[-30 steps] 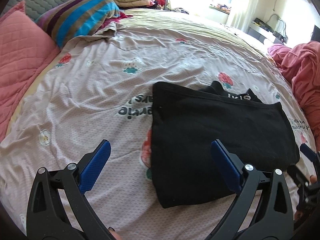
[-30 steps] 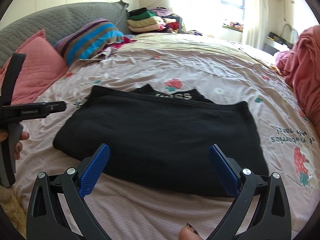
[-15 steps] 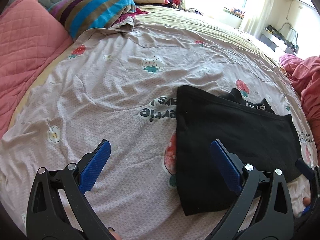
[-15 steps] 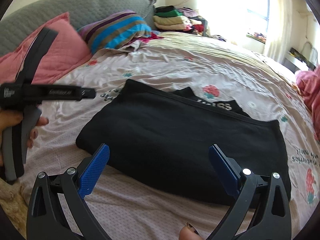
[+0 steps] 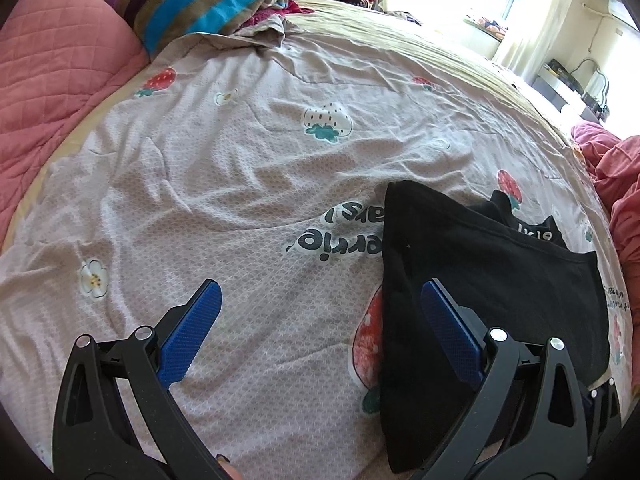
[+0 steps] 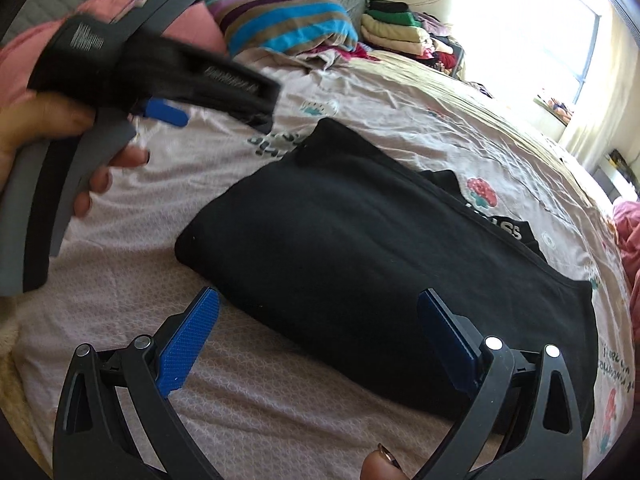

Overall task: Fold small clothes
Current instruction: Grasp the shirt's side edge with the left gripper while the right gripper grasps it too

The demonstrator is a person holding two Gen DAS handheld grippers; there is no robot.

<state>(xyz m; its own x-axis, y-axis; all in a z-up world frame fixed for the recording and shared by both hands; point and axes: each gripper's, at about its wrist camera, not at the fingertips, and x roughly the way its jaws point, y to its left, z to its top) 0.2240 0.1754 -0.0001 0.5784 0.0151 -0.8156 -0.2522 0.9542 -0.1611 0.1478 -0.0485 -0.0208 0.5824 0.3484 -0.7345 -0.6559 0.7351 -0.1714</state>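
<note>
We hold both grippers wide open and empty above the bed [image 5: 248,184]. The left gripper [image 5: 320,320] hangs over bare sheet with its right finger just above the left edge of the black garment [image 5: 492,280]; the right gripper [image 6: 318,328] faces the garment's near folded edge.

The garment lies folded flat on the strawberry-print sheet, a printed collar part sticking out at its far edge. The risk we see is in the soft stack: if a finger catches only the top layer, the fold will peel open, and dragging an edge could bunch the loose sheet beneath and skew the shape. The left gripper also sits close in front of the right camera, held by a hand [image 6: 48,136], so the two tools could bump if both reach for one corner.

We count one black garment, two grippers, one pink pillow [image 5: 52,64], one striped pillow [image 5: 208,0], and one pile of folded clothes [image 6: 396,32] at the far end.
</note>
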